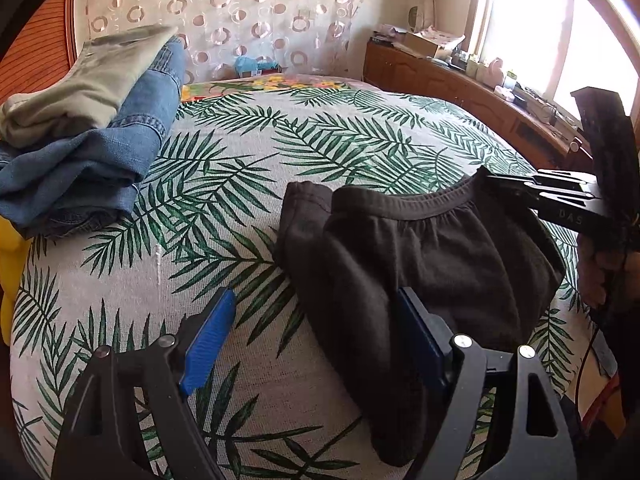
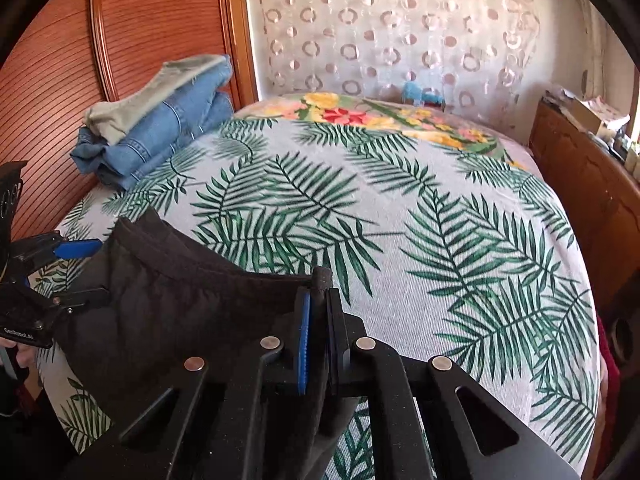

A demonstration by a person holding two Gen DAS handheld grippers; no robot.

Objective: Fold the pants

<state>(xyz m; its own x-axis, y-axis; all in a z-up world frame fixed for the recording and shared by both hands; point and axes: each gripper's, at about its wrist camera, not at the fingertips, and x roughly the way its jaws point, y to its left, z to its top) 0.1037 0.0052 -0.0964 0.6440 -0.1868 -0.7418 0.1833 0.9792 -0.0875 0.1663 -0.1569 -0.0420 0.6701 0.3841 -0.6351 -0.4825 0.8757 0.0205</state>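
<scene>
Blue-padded fingers (image 2: 305, 344) of our right gripper (image 2: 320, 320) were pinching the waistband of the black pants (image 2: 168, 300), hiding that corner. Our left gripper (image 1: 316, 344) stood spread, one finger over the fabric's edge; whether it touched, we could not tell. Those pants lay bunched and creased on the palm-leaf bedspread (image 1: 248, 152), their legs cut off below. Folded jeans (image 1: 100, 160) sat well apart.
</scene>
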